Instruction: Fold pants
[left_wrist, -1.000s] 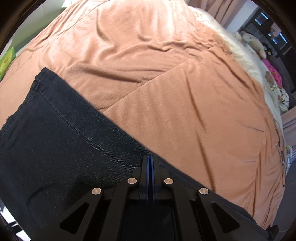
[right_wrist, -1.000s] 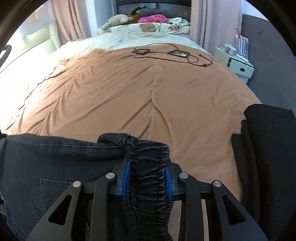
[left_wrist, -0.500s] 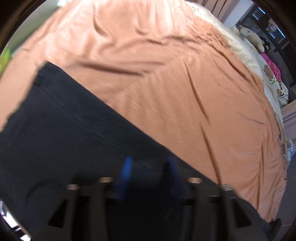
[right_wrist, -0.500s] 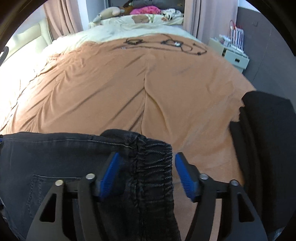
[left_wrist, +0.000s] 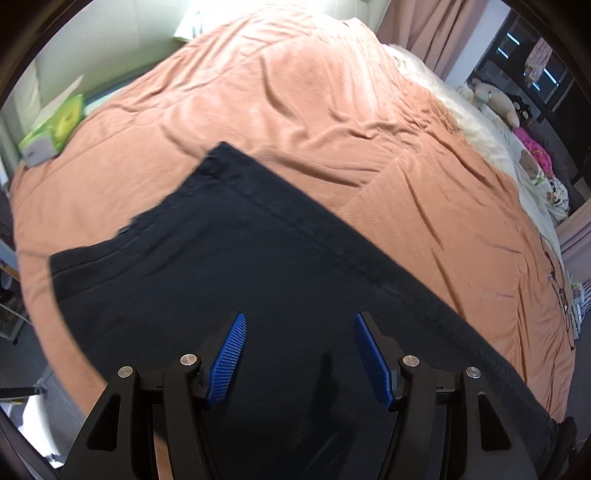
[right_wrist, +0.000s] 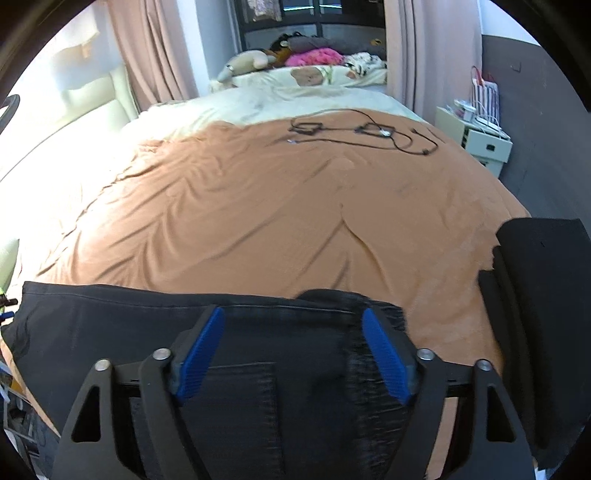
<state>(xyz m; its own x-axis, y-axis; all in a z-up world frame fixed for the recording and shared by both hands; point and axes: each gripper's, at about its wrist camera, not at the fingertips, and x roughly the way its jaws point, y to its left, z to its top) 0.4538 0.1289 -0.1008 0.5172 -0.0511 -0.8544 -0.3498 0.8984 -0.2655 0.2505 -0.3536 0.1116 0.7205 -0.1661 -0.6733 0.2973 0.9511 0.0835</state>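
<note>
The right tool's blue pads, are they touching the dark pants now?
Apart. In the right wrist view the right tool has its jaws opening, and both blue pads stand clear of the pants, which lie flat on the bed.

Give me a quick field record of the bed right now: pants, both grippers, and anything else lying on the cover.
pants: dark jeans lying flat on the orange bed cover, near edge
left gripper: jaws opening, above the fabric, nothing pinched
right gripper: jaws opening over the waistband, nothing pinched
other clothing: folded black pile at the bed's right edge
cables: far end of the cover
</note>
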